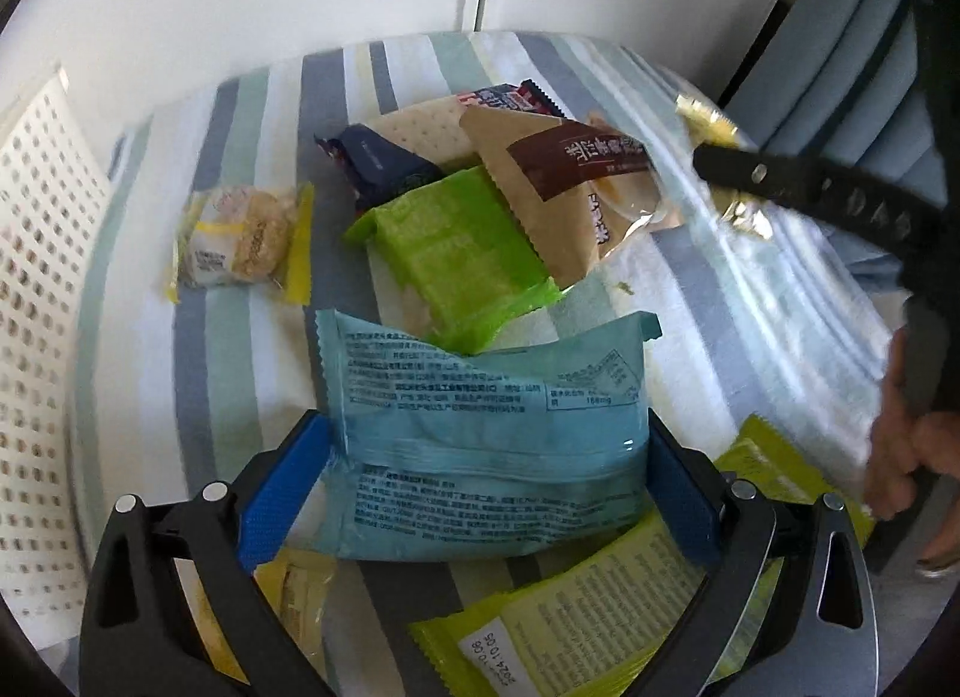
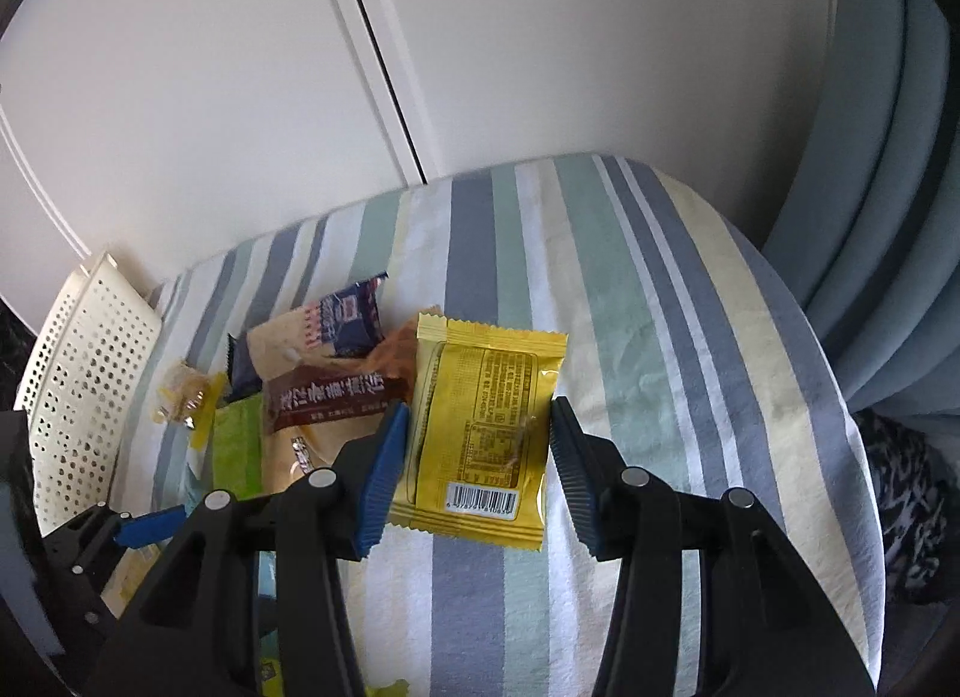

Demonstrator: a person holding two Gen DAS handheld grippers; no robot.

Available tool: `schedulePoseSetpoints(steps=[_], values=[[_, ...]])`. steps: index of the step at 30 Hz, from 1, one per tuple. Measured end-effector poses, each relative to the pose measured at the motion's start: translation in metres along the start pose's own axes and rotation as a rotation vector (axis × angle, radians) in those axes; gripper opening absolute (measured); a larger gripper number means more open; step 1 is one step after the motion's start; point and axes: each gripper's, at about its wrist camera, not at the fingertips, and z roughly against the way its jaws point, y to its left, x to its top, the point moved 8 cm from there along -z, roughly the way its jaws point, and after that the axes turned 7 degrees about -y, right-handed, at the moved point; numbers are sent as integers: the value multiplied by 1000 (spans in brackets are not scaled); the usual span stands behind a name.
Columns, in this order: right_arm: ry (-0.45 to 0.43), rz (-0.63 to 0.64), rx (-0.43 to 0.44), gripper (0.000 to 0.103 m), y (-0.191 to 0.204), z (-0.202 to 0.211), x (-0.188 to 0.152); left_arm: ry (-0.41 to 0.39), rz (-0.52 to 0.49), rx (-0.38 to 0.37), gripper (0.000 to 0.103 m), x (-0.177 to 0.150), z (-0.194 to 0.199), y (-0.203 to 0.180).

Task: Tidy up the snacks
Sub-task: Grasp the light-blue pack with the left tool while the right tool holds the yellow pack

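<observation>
Presently we hold the blue packet [image 1: 486, 445] clamped crosswise in our left claw [image 1: 480, 493], the yellow packet [image 2: 480, 433] likewise in our right claw [image 2: 477, 472].

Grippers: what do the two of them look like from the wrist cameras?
Both match: the left gripper and right gripper have black angular linkage arms with round silver pivot pins, and each finger ends in a blue ribbed pad. No cables or sleeves are visible.
</observation>
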Motion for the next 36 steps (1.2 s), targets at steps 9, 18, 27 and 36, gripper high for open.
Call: schedulePoseSetpoints(steps=[9, 18, 27, 36], values=[[-21, -47, 25, 48, -9, 5, 0, -91, -25, -23, 64, 0, 20, -10], [-39, -29, 9, 48, -9, 5, 2, -176, 7, -105, 46, 5, 51, -1], [-41, -29, 16, 48, -7, 5, 1, -230, 144, -109, 66, 12, 64, 31], [-43, -45, 39, 48, -8, 6, 2, -236, 239, -51, 97, 24, 45, 51]])
